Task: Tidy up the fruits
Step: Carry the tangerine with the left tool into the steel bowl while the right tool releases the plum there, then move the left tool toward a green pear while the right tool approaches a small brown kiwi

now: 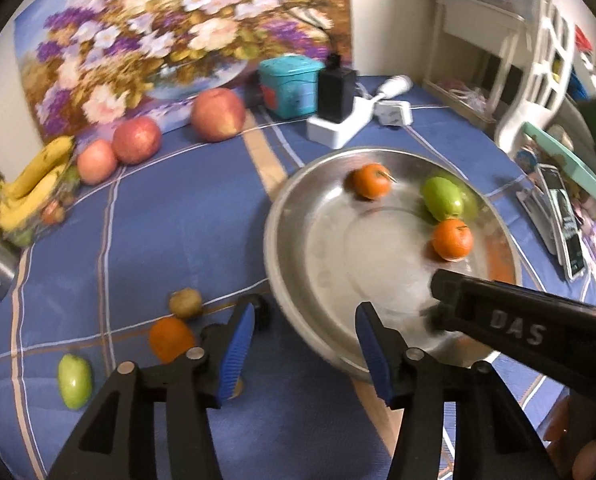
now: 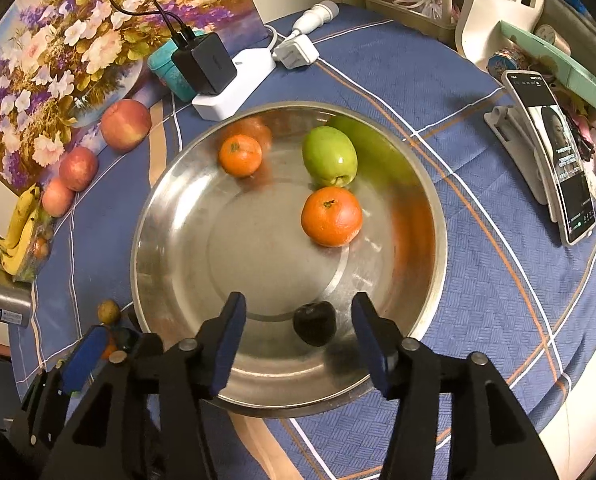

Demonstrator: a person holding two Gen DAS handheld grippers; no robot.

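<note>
On the blue checked tablecloth [image 2: 478, 280] the steel bowl [image 2: 169, 216] holds two oranges, a green fruit and a dark plum [image 2: 314, 322], which may roll between the wide-open right gripper [image 2: 295, 320], while the left gripper [image 1: 304, 334], also wide and empty, could nudge the loose orange [image 1: 169, 338] away.

Steel bowl [image 2: 157, 216] dead ahead of right gripper [image 2: 295, 334] | inside: two oranges [image 2: 331, 216], green fruit [image 2: 329, 156], dark plum [image 2: 314, 322] between fingertips | orange [image 1: 170, 338], green fruit [image 1: 75, 381] left of left gripper [image 1: 304, 332]
</note>
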